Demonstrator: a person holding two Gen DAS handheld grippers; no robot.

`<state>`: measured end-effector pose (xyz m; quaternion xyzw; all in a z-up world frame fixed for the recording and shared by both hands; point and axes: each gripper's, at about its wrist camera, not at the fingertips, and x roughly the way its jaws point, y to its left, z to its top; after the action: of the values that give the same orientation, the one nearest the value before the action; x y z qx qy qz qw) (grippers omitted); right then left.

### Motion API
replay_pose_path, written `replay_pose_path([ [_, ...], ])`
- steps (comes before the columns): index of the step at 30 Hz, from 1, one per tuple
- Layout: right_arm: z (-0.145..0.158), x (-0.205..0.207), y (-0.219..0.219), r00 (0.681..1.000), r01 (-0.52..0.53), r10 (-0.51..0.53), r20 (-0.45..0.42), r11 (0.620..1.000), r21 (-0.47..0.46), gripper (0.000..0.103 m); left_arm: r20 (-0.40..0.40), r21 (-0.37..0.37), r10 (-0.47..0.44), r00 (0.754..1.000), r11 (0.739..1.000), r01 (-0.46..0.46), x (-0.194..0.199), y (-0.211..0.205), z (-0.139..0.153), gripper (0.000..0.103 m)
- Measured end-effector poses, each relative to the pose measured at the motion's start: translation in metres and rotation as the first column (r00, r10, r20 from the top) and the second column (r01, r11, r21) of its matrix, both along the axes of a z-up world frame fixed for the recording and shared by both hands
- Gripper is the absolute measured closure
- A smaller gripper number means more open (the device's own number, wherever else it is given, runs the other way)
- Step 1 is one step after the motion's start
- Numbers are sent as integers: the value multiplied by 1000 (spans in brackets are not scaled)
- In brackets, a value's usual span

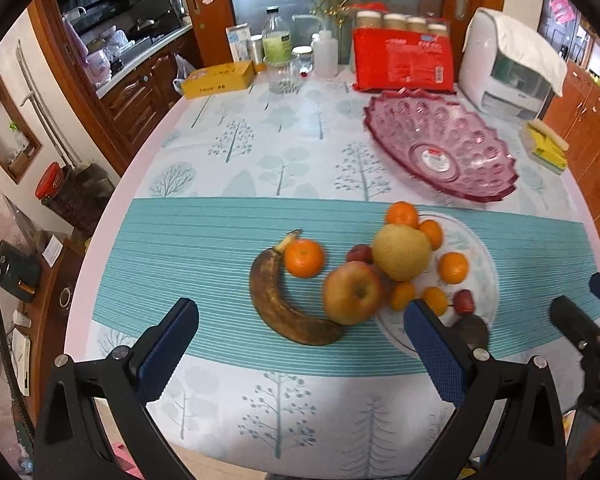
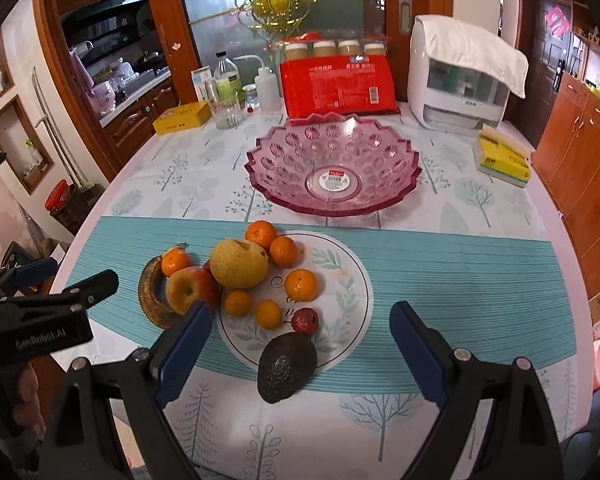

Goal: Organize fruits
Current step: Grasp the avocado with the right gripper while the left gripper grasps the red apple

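A brown overripe banana (image 1: pixel 283 304) (image 2: pixel 151 296), an apple (image 1: pixel 352 292) (image 2: pixel 187 288), a yellow pear (image 1: pixel 400 252) (image 2: pixel 239 264), several mandarins (image 2: pixel 301 285), small red fruits (image 2: pixel 304 320) and a dark avocado (image 2: pixel 285 366) lie on or beside a flat white plate (image 2: pixel 340 280) (image 1: pixel 480 256). An empty pink glass bowl (image 1: pixel 440 148) (image 2: pixel 332 164) stands behind them. My left gripper (image 1: pixel 300 332) is open, low over the table before the banana and apple. My right gripper (image 2: pixel 300 344) is open, its fingers either side of the avocado.
At the table's far end stand a red package (image 2: pixel 336 88), jars, bottles (image 2: pixel 227 76), a glass (image 2: pixel 225 114), a yellow box (image 2: pixel 181 118) and a white appliance (image 2: pixel 460 76). A yellow sponge pack (image 2: pixel 504 158) lies at right. Wooden cabinets (image 2: pixel 580 152) flank the table.
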<state>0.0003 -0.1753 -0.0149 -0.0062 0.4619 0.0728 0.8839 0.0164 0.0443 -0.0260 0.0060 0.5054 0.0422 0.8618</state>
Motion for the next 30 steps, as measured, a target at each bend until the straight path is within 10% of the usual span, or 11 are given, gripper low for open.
replay_pose_path([
  [12,-64,28,-3,978,-17,23,-208,999,31,13,-189,-55,-92,978,995,83,39,7,-77,1],
  [30,-137,35,1,885,55,-7,-466,994,89,26,-242,-120,-162,957,983,137,72,-12,-116,8],
])
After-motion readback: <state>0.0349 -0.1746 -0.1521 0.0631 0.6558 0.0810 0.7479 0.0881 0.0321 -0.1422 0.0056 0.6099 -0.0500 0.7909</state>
